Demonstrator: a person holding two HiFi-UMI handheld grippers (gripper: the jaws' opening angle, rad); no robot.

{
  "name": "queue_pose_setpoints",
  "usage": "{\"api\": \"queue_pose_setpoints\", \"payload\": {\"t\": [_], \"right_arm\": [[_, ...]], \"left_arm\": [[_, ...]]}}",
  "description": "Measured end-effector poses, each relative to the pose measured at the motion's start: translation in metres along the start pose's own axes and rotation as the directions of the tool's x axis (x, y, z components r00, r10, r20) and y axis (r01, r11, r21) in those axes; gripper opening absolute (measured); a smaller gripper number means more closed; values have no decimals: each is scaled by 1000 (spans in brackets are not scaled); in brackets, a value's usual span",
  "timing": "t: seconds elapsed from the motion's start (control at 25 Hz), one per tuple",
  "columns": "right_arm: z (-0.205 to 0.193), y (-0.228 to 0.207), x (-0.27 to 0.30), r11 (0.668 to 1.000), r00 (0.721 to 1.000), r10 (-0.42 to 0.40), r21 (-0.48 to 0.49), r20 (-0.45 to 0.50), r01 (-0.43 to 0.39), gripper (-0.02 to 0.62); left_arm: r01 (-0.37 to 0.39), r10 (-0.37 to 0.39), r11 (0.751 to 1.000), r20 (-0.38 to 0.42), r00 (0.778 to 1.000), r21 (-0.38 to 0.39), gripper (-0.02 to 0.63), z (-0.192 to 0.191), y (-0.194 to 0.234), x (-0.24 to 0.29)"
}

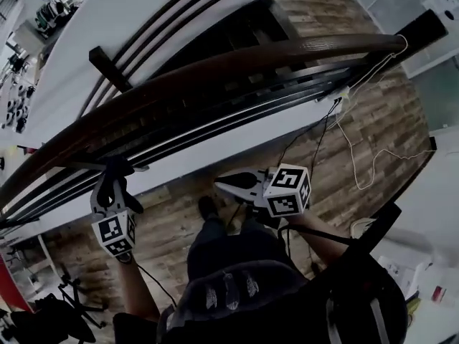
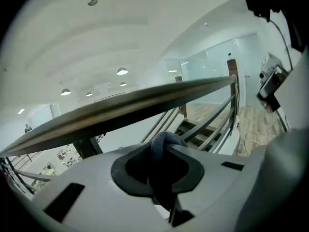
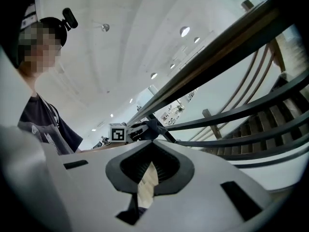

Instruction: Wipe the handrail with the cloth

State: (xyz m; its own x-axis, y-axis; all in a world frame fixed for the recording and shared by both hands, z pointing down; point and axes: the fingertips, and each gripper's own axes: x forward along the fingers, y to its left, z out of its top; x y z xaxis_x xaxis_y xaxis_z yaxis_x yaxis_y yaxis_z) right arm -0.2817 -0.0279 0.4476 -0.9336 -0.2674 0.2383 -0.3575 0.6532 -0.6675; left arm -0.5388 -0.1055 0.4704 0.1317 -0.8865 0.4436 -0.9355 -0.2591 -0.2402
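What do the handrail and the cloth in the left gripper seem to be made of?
Handrail: probably wood with a dark brown varnish, judging by its reddish-brown tone, faint streaks and soft sheen. Cloth: a soft, matte blue-grey fabric, woven or knitted I cannot tell. It bunches into a rounded fold between the jaws.

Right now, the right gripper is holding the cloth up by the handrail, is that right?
Not quite. It is the left gripper that holds the cloth up by the handrail, as the left gripper view shows. The right gripper has no cloth in it.
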Motion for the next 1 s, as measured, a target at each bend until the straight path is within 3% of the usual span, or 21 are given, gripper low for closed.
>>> {"api": "queue_pose_setpoints", "payload": {"t": [0.28,0.44,0.56,0.76,1.0], "right_arm": [[0,26,-62,994,990,104,-38,93,-101,2],[-17,36,-93,989,986,143,-59,82,-139,2],[-27,49,-103,986,985,156,-71,77,-150,2],[-36,73,-97,987,986,147,-84,85,-139,2],[-62,113,-72,993,987,106,-73,120,-97,2]], "left_arm": [[149,-139,987,160,977,-58,40,66,-133,-87],[291,-272,955,223,936,-58,40,92,-223,-131],[376,-354,925,234,906,-57,40,97,-267,-156],[449,-416,891,284,864,-62,40,94,-272,-184],[505,-471,863,336,816,-17,40,78,-252,-227]]}}
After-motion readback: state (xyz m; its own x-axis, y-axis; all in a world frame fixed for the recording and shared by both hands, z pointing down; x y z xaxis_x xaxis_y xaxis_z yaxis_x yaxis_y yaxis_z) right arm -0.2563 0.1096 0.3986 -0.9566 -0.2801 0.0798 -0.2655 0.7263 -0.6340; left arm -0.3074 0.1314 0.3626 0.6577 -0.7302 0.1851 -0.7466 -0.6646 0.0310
